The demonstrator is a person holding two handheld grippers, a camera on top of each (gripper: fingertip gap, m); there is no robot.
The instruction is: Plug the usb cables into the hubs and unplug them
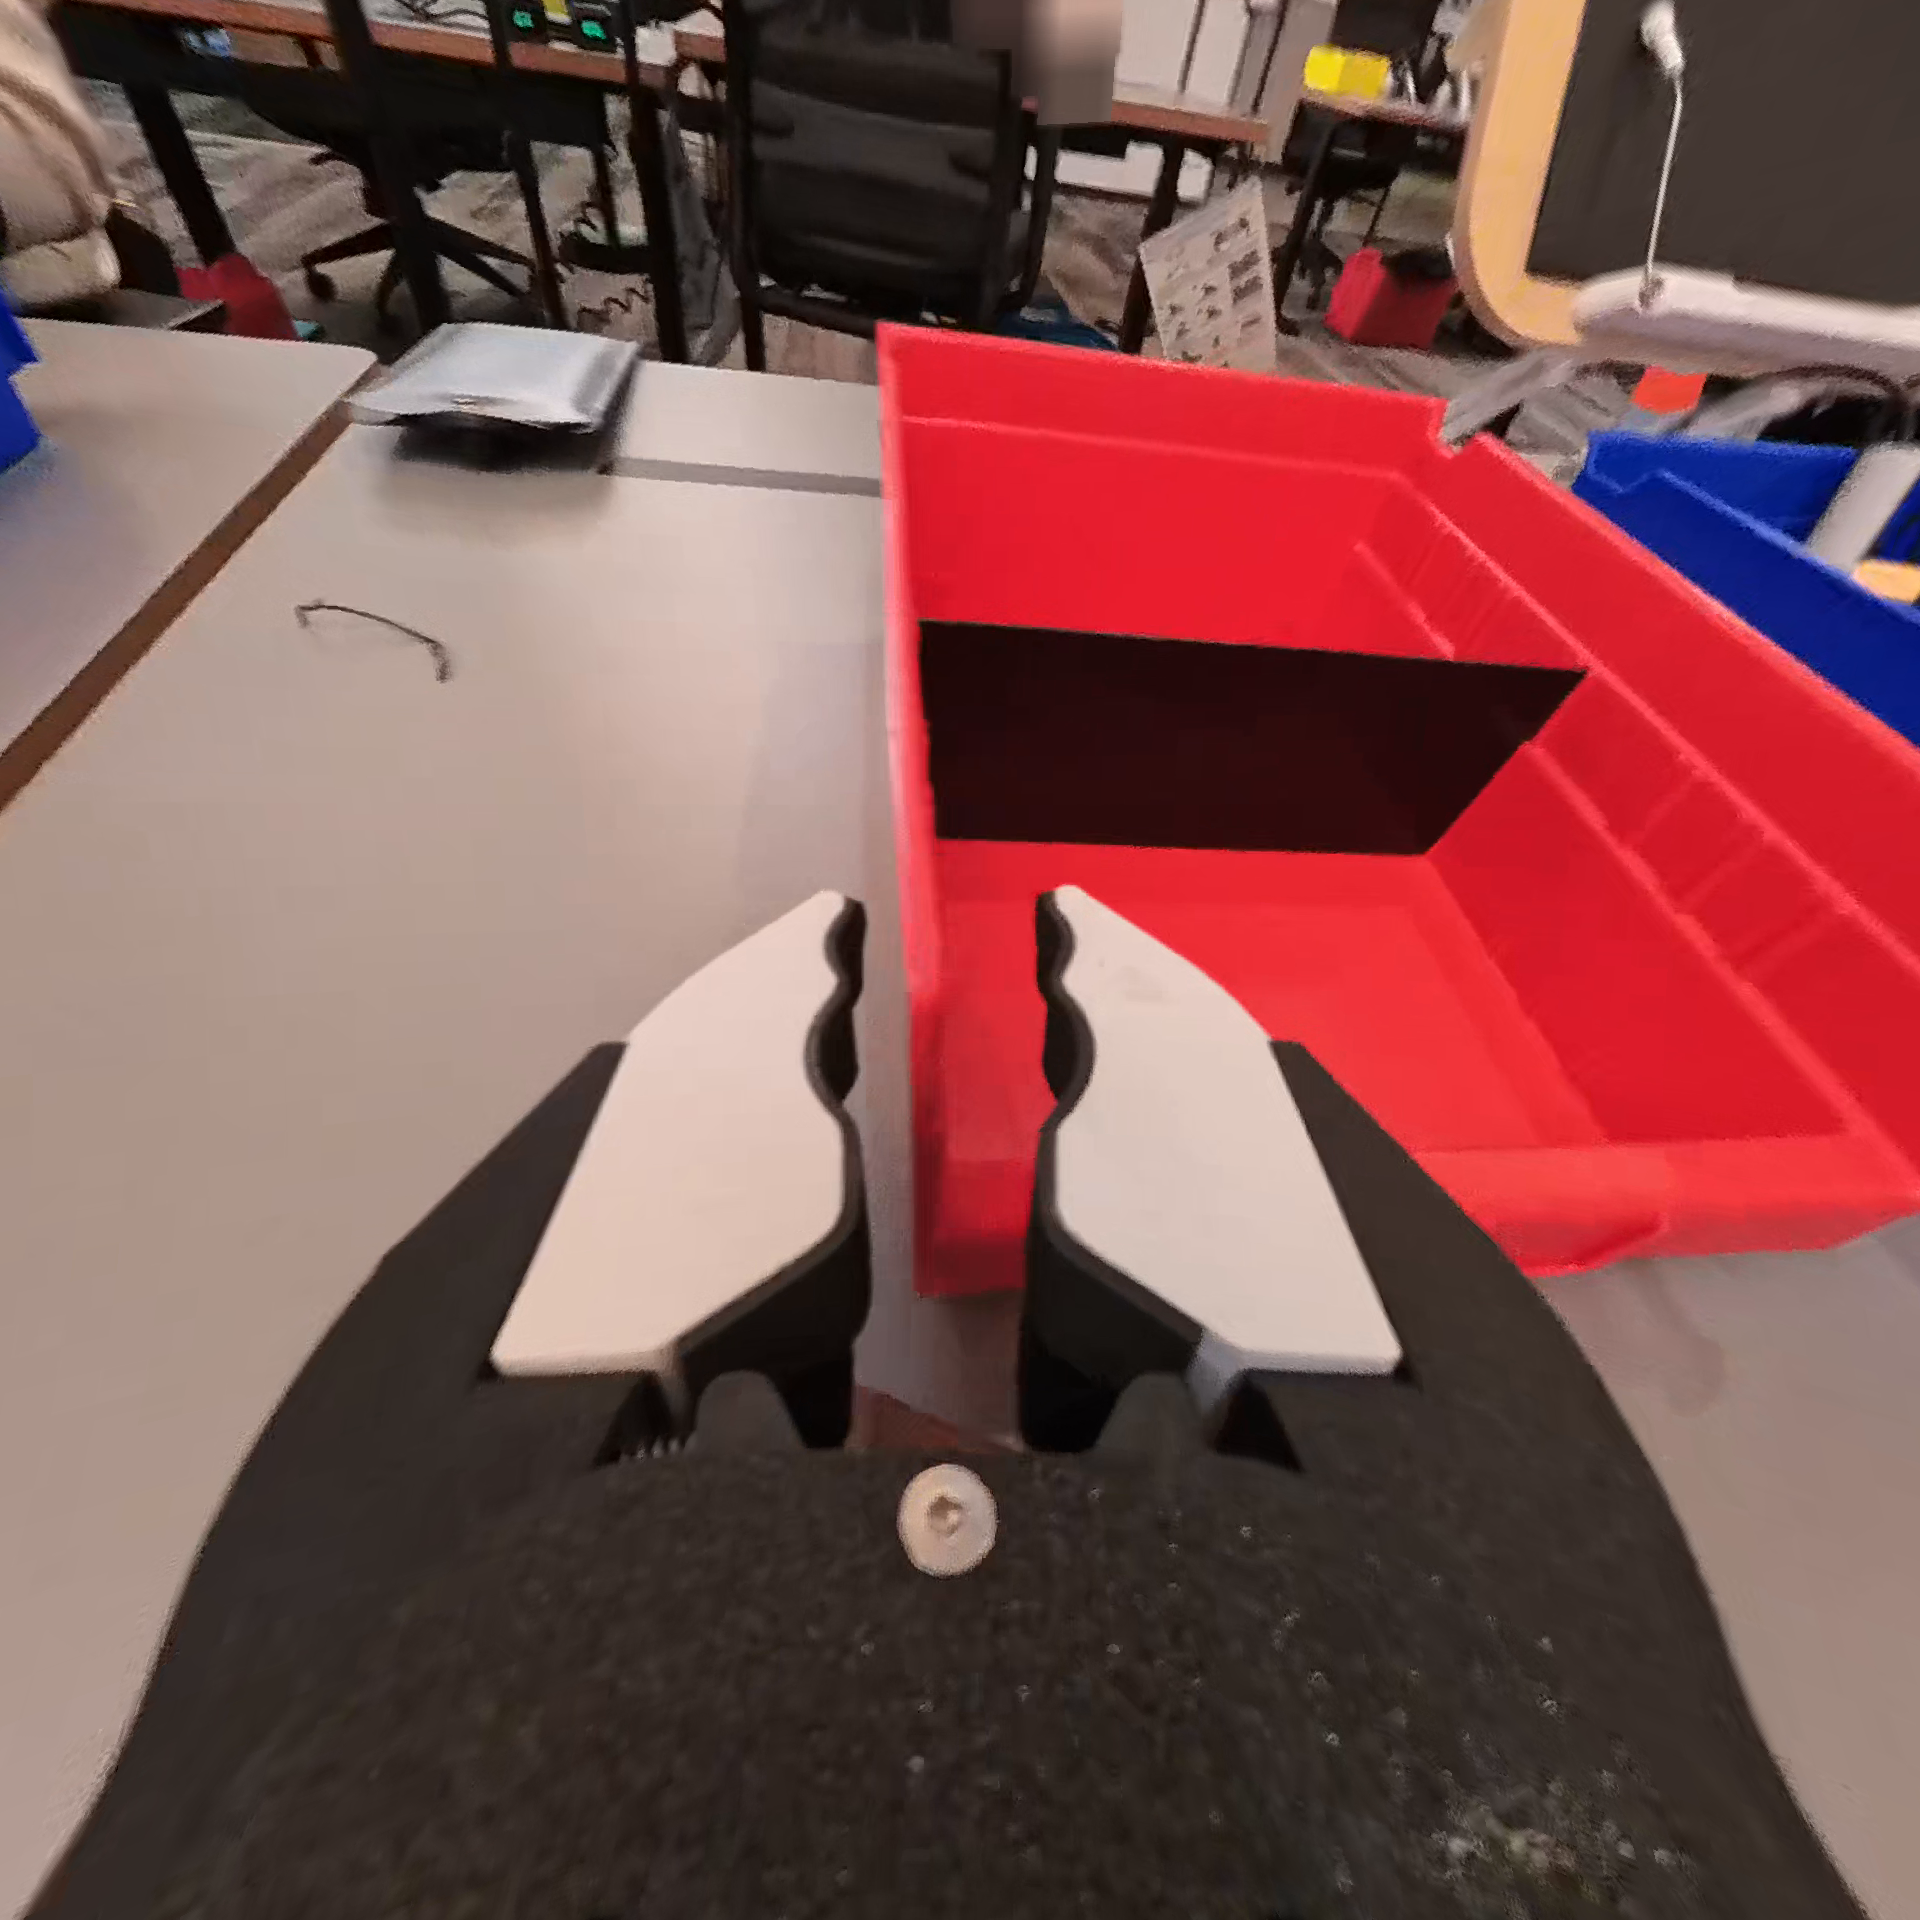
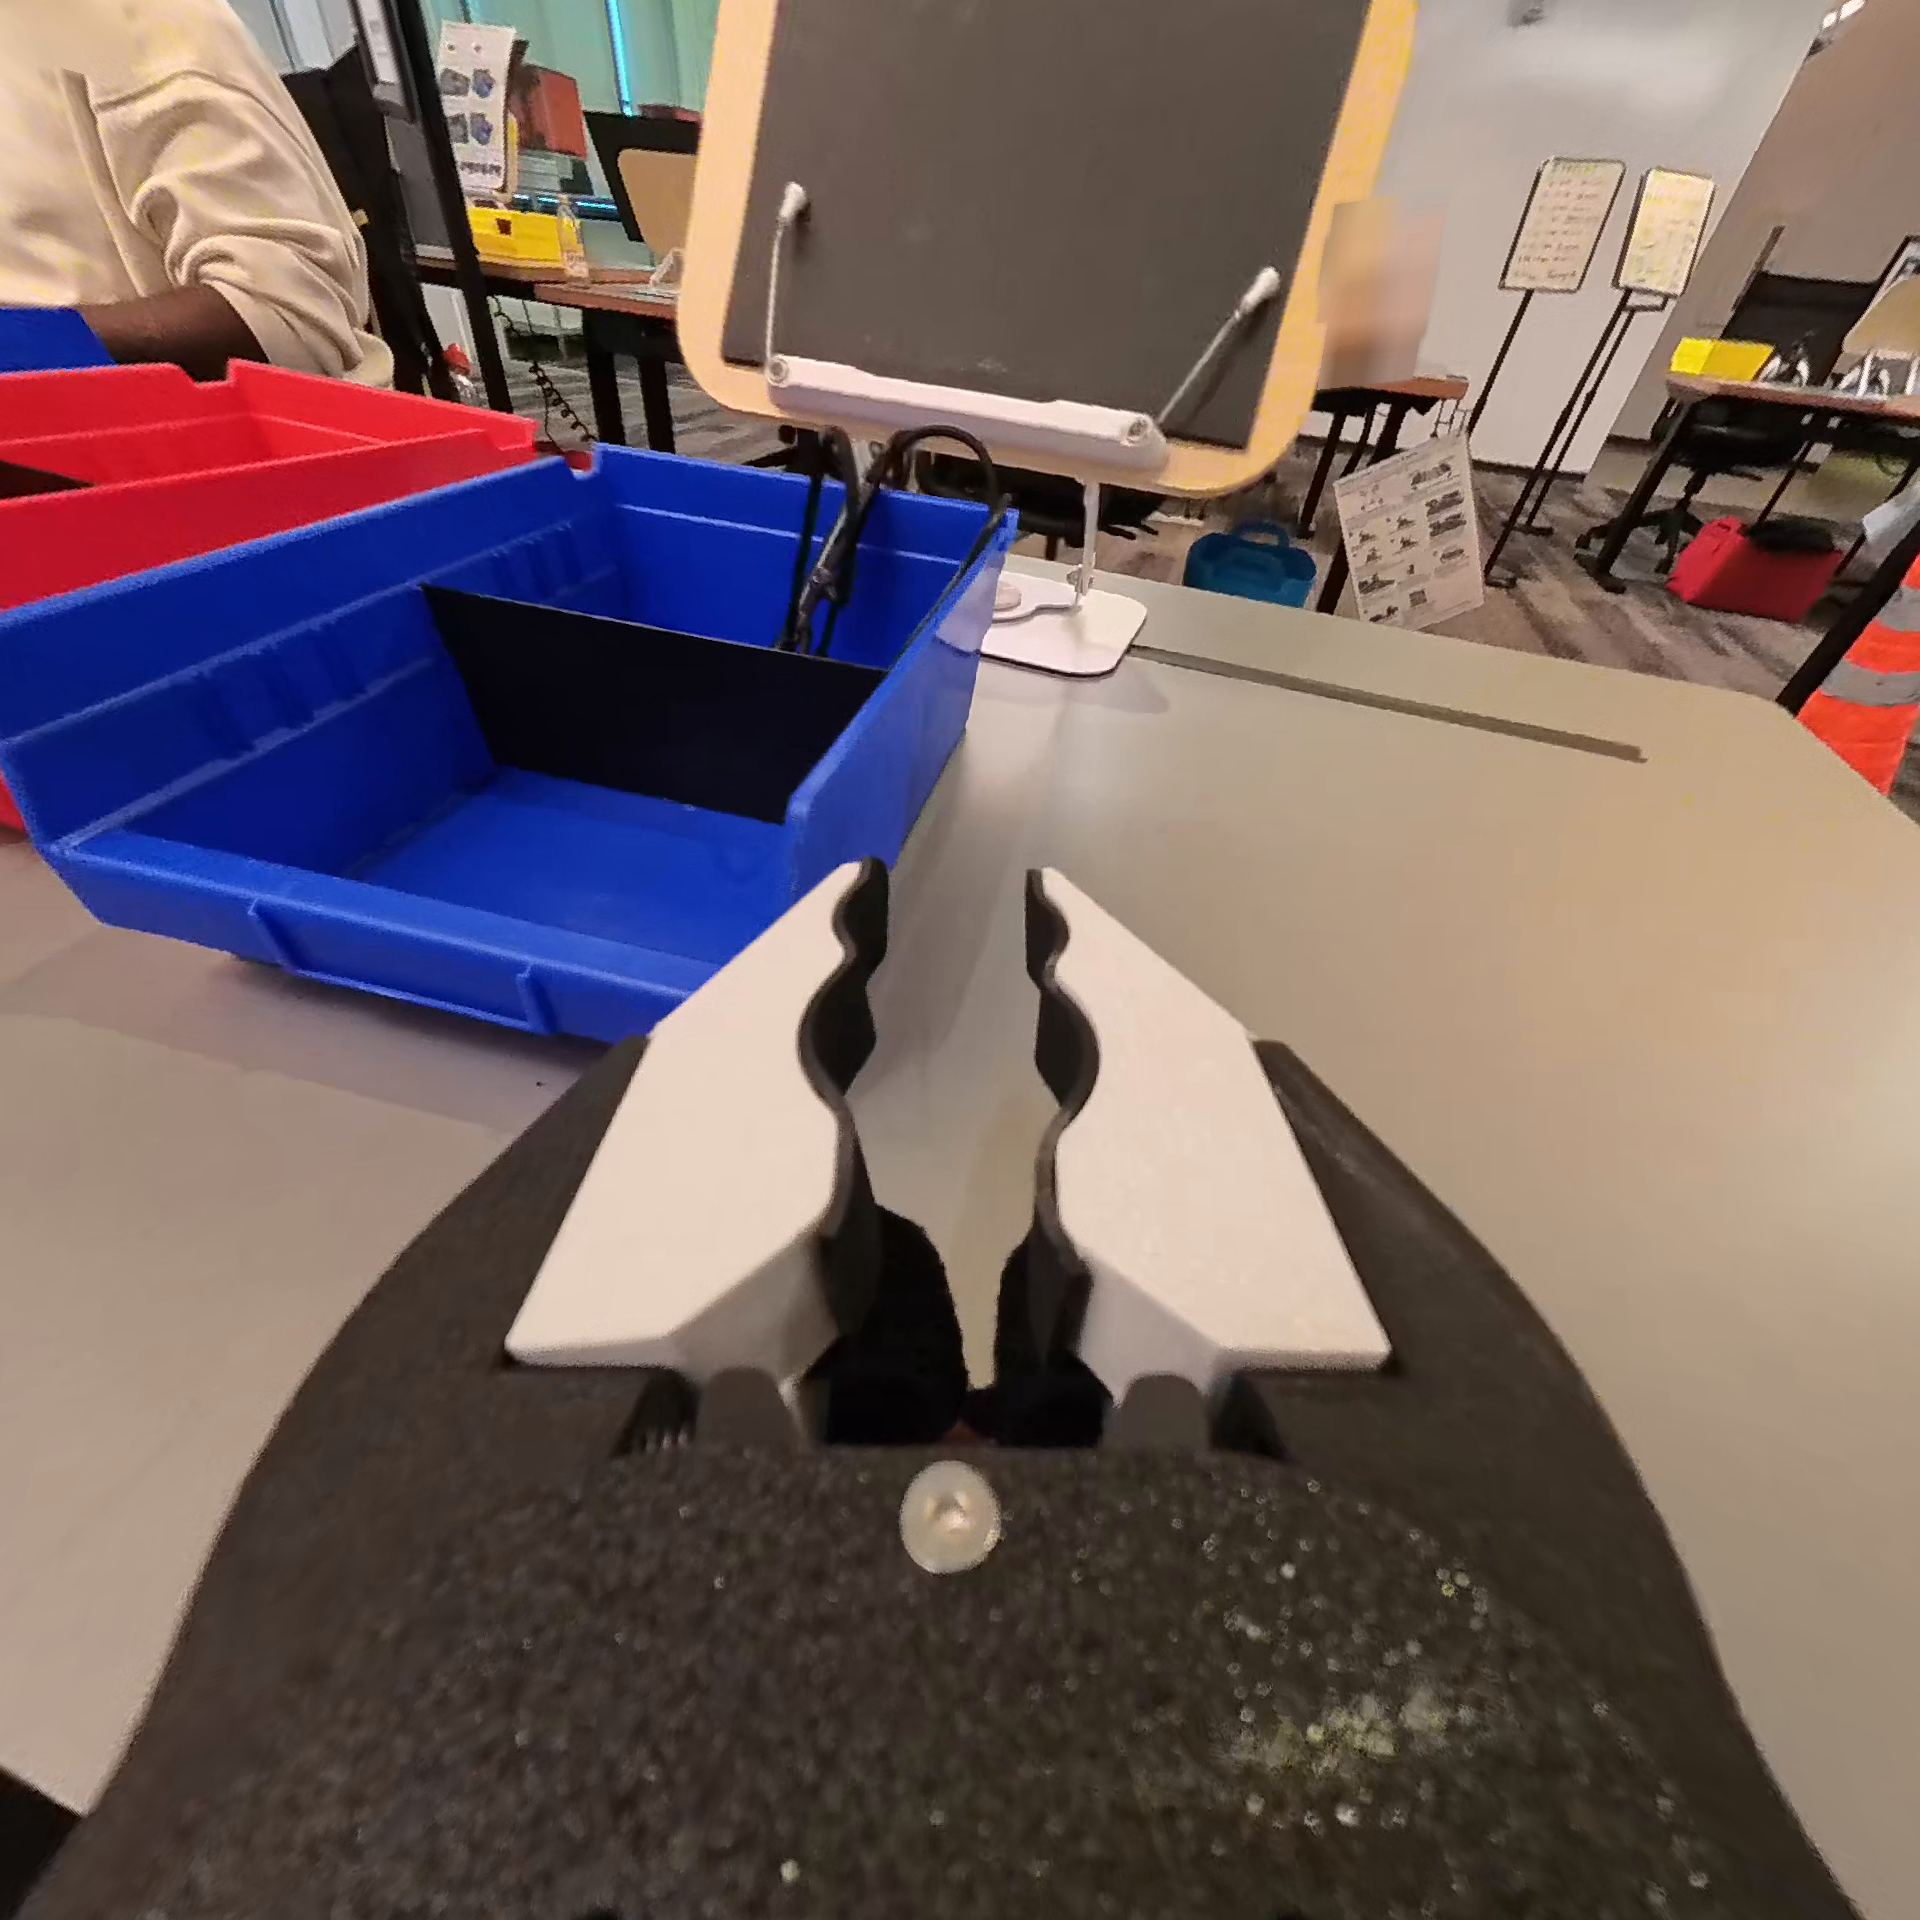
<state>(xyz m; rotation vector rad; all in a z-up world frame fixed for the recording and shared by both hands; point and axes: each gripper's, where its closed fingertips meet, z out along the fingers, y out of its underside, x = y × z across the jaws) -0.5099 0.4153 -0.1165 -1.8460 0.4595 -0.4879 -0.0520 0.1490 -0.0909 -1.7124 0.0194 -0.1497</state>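
Both pairs of jaws stand parted and hold nothing. On the left gripper (image 1: 951, 904), the white-faced fingers straddle the near left wall of a red plastic storage bin (image 1: 1195, 488) without clearly touching it: one finger hangs over the grey counter (image 1: 416, 883), the other over the bin's bare near compartment. A black divider panel (image 1: 1226, 748) crosses the red bin upright, splitting it into a near and a far section. Farther left on the counter lies a thin bent piece of dark wire (image 1: 374, 634), well apart from the bin, and beyond it a flat silver-grey pouch (image 1: 499, 384) near the far edge.

The right gripper (image 2: 954, 883) hovers over bare counter just beside the near right corner of a blue plastic storage bin (image 2: 260, 748). That bin also carries a black divider (image 2: 644, 707); dark cables (image 2: 831, 561) hang into its far section. The red bin sits touching or just beside it on the left. Behind stands a wood-framed dark board on a white stand (image 2: 1039, 208).
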